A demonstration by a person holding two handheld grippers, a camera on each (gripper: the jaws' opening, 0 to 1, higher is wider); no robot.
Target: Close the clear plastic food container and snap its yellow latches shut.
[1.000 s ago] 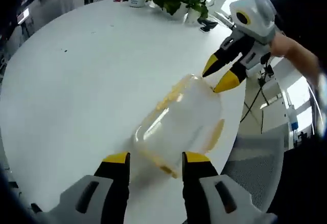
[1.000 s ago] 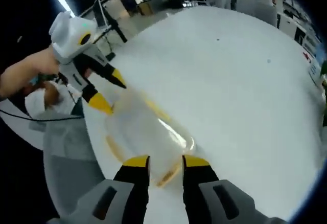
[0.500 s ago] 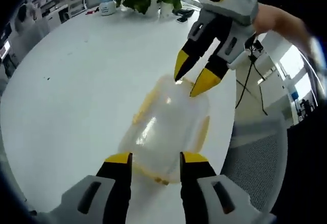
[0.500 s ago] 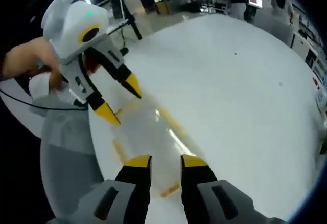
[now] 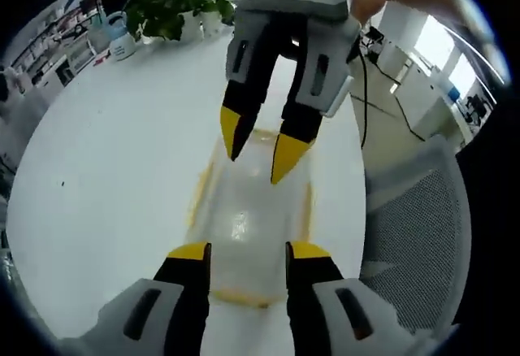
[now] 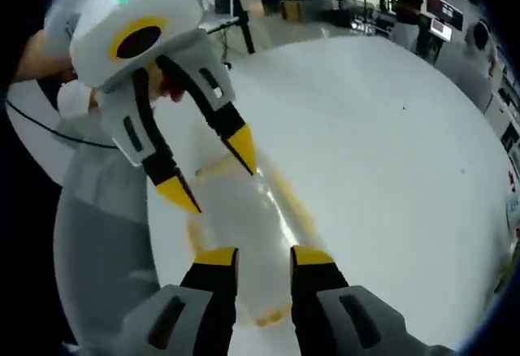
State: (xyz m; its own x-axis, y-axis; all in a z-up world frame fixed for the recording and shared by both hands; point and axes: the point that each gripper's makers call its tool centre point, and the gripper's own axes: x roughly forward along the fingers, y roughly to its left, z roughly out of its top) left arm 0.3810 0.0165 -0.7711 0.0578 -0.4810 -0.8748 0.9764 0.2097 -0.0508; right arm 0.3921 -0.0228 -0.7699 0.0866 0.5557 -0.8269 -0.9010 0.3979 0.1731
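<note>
while the left gripper (image 5: 240, 250) and right gripper (image 6: 254, 254), both parted with nothing held, straddle opposite ends of the clear container (image 5: 248, 218), the yellow latches (image 5: 199, 193) seem next to press.

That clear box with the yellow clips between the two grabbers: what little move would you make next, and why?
Probably lower both grippers so each pair of tips meets a yellow latch at its end of the container. The left gripper and the right gripper sit open at opposite ends, tips facing each other over the lid. Blur hides whether the latches are already snapped, so this is a guess.
</note>
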